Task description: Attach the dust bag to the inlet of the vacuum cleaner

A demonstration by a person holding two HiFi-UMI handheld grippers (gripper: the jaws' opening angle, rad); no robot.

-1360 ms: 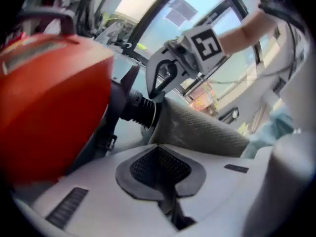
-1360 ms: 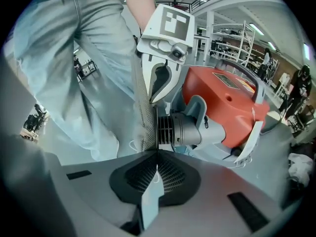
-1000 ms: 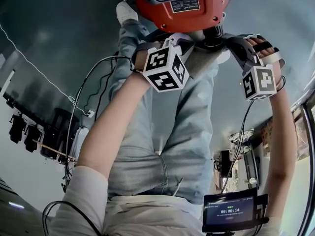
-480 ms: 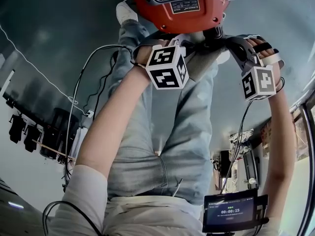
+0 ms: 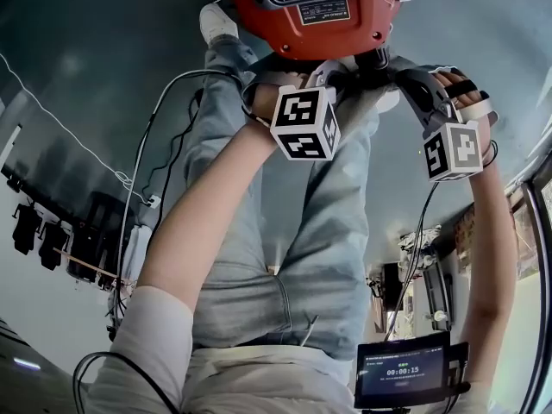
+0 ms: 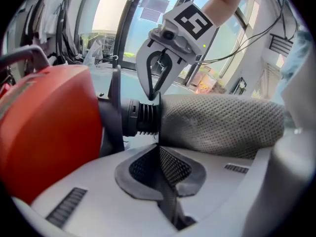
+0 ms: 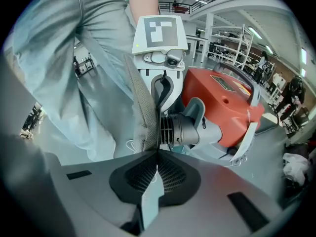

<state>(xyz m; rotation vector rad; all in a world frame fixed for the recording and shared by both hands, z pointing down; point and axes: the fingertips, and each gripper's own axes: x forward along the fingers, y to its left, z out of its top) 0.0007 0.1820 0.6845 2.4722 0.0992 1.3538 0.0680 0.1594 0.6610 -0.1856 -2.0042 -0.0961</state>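
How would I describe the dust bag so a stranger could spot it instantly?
Find the big orange vacuum cleaner, then the black ribbed inlet sticking out of its side. The dust bag is the grey sack right against that inlet: soft, dotted fabric, unlike the hard plastic around it.

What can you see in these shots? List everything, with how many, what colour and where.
vacuum cleaner: one, red, on the floor beyond the grippers
inlet: one, black and ribbed, sticking out of the vacuum cleaner
dust bag: one, grey mesh, mouth at the inlet
screen: one, black, lit, at the person's waist
shoe: one, white, beside the vacuum cleaner
jeans: one pair, light blue
left gripper: one, grey, shut on the dust bag's mouth
right gripper: one, grey, shut on the mouth's other side
arms: two, bare, reaching down
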